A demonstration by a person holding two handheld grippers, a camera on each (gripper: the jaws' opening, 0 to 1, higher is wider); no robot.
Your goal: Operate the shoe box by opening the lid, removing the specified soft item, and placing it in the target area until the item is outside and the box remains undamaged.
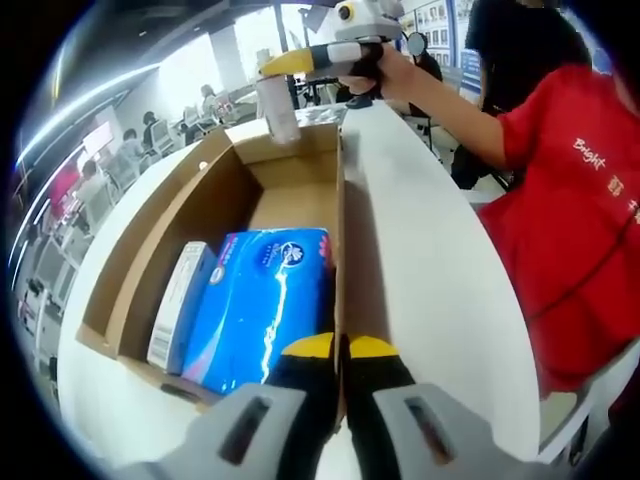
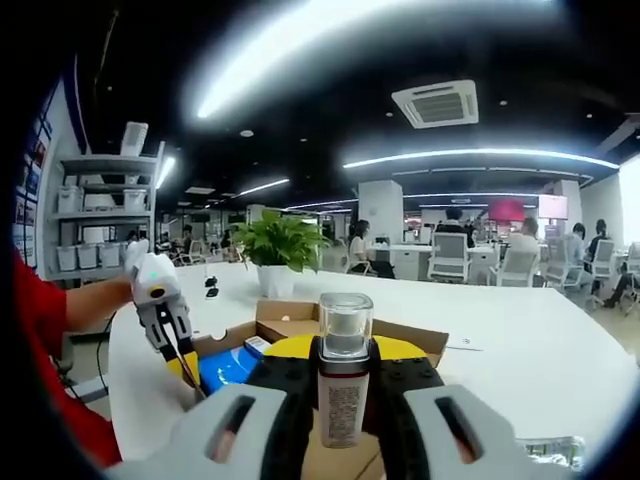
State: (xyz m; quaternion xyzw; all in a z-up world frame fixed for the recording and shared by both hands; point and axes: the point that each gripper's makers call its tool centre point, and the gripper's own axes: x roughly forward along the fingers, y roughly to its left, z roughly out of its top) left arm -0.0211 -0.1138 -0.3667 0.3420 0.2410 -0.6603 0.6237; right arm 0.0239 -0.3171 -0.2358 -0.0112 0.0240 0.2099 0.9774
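An open cardboard shoe box [image 1: 170, 235] lies on a white table. Inside it are a blue soft tissue pack [image 1: 265, 300] and, at its left, a slim white carton [image 1: 182, 305]. My left gripper [image 1: 341, 348] is shut on the box's right side wall, one jaw on each side of it. My right gripper [image 2: 345, 360] is shut on a white bottle [image 2: 344, 405] with a clear cap. Seen from the left gripper view, that bottle [image 1: 278, 108] hangs above the box's far end. The right gripper view also has the left gripper [image 2: 185, 370], the box [image 2: 290, 320] and the tissue pack [image 2: 228, 368].
The white table [image 1: 430, 270] stretches to the right of the box. A person in a red shirt [image 1: 570, 220] stands along its right side. A potted plant [image 2: 278, 245] stands on the table beyond the box, with shelves [image 2: 95, 215] further left. People sit at desks in the background.
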